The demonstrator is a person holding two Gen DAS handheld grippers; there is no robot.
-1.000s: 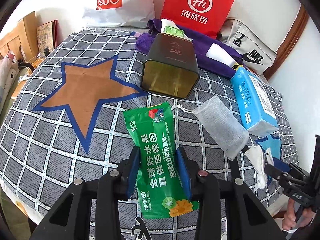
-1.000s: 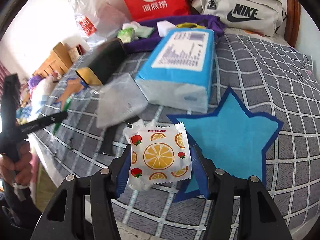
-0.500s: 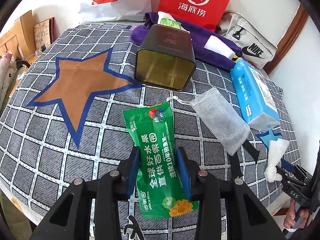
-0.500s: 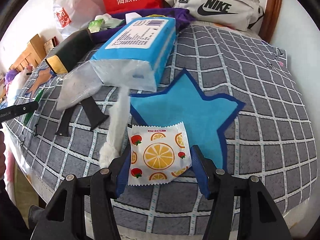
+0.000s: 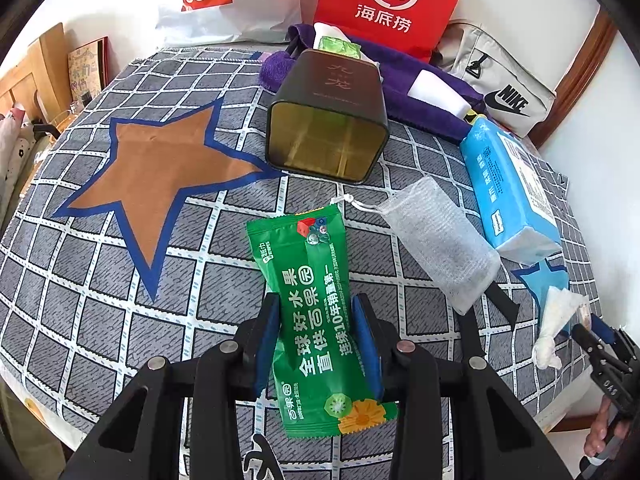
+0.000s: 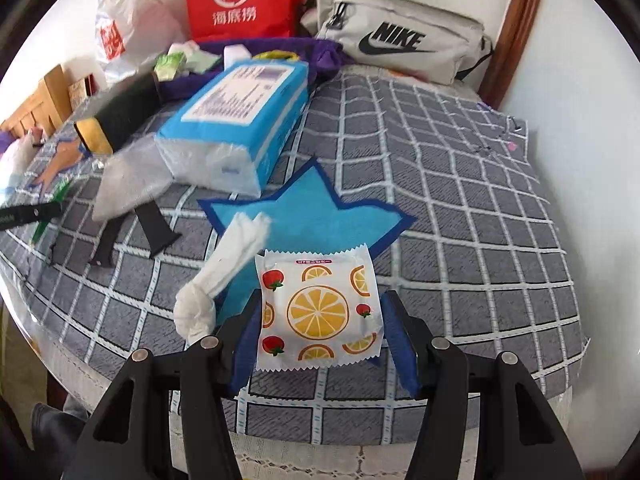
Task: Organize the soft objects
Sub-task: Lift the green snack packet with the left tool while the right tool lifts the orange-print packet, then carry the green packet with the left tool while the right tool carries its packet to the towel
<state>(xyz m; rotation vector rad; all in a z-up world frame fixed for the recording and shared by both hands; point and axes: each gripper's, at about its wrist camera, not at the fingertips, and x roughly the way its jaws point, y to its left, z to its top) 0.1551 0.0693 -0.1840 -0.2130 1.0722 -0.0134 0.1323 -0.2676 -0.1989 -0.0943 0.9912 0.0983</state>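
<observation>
Holding both packets clear of the bed: the left gripper is clamped on the green packet, the right gripper on the orange-print packet. I'd keep both squeezes gentle and set each down flat, probably by the open tin. Only the right view shows the knotted tissue touching its packet's edge; only the left looks into the tin.
</observation>
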